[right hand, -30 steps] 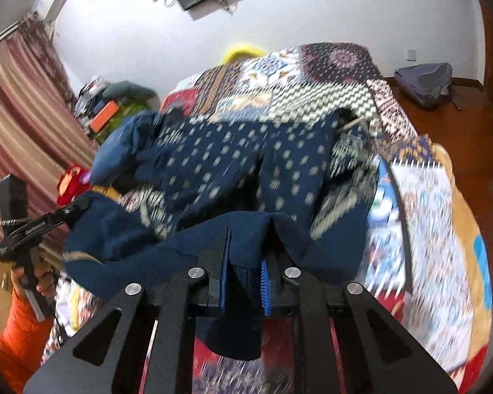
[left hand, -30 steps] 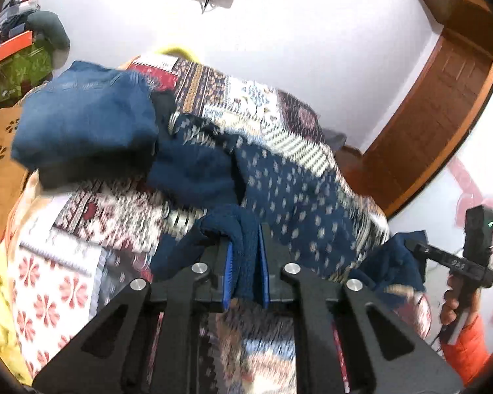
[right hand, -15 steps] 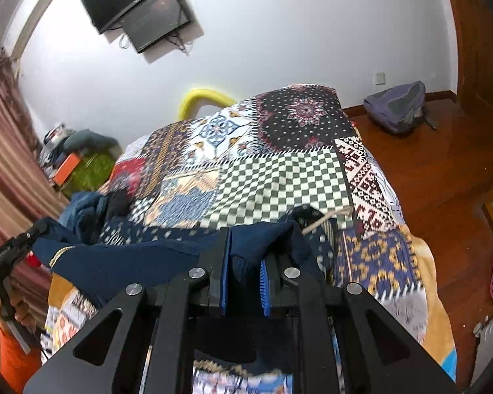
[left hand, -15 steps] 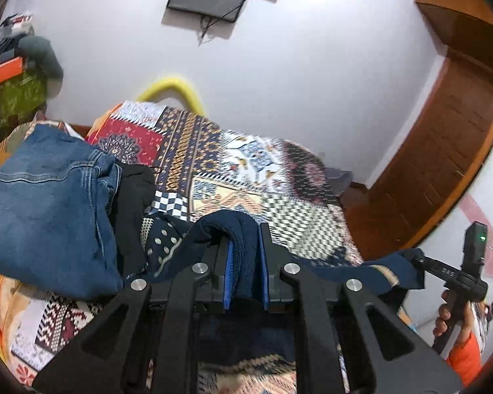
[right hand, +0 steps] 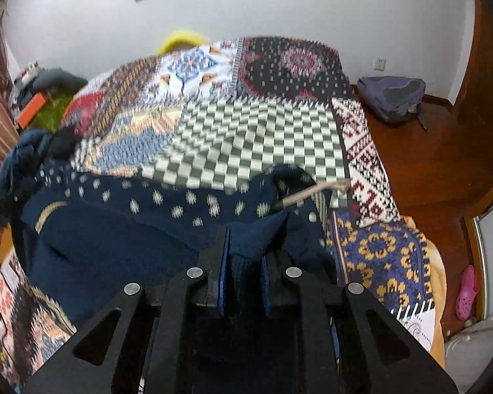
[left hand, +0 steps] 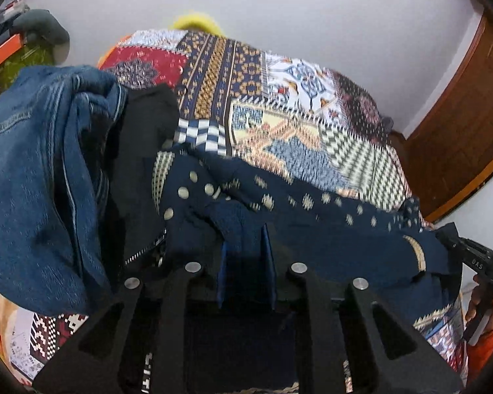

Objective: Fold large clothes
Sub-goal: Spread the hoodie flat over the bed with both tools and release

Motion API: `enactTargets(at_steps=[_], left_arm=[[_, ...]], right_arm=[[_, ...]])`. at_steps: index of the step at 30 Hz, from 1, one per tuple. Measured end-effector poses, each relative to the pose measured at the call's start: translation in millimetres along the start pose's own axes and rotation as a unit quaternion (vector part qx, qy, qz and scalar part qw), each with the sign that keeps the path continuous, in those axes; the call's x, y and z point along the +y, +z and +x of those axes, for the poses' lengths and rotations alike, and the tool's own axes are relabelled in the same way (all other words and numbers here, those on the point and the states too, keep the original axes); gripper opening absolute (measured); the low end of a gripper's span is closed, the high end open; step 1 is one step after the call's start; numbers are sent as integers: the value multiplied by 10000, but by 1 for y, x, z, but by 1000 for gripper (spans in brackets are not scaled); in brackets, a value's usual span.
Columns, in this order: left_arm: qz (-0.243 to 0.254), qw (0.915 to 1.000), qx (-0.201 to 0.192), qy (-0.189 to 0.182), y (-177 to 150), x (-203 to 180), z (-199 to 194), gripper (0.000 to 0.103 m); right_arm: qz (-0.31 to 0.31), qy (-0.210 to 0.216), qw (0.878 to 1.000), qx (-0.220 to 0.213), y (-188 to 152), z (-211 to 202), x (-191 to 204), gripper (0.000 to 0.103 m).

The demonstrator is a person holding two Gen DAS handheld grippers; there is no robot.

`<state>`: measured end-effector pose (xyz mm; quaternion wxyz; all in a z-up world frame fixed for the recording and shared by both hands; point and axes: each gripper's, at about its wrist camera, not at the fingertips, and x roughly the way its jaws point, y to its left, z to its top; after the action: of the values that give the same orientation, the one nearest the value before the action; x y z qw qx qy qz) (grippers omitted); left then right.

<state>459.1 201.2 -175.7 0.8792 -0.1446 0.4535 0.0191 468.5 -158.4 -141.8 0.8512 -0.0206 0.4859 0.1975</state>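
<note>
- Left wrist view: the left gripper (left hand: 246, 256) points down at a bed under a patchwork quilt (left hand: 279, 105). Its jaws have just been opening a little, yet a fold of the navy garment (left hand: 312, 229) sits between the blue pads, which appear to press on it, so the claw is grasping the cloth.
- The garment, dark blue with pale dots, stretches across the near part of the quilt toward the right edge, where the right gripper (left hand: 457, 246) holds its other end; a hand (left hand: 486, 308) in an orange sleeve grips that tool.
- A pair of blue jeans (left hand: 39, 177) lies bunched at the left, touching a black garment (left hand: 138, 151) beside it.
- Right wrist view: the right gripper (right hand: 245, 259) is clenched on a bunched fold of the same navy garment (right hand: 121, 229), which spreads leftward over the quilt (right hand: 253, 138).
- A pale drawstring (right hand: 312, 192) sticks out from the cloth just above the fingers.
- A grey backpack (right hand: 391, 95) lies on the wooden floor (right hand: 427, 170), and a pink shoe (right hand: 465, 292) sits at the right edge.
</note>
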Motion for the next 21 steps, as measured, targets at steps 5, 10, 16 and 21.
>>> enactTargets(at_steps=[5, 10, 16, 21], left_arm=[[190, 9997, 148, 35, -10, -3, -15, 23], [499, 9983, 257, 130, -21, -7, -36, 41], [888, 9956, 247, 170, -44, -17, -60, 46], [1149, 9922, 475, 73, -57, -37, -50, 46]], right_arm=[[-316, -278, 9989, 197, -9, -6, 7, 22], [-601, -571, 9963, 223, -19, -30, 15, 25], [-964, -390, 9946, 73, -38, -63, 42, 26], [-1366, 19, 9905, 129, -45, -63, 79, 26]])
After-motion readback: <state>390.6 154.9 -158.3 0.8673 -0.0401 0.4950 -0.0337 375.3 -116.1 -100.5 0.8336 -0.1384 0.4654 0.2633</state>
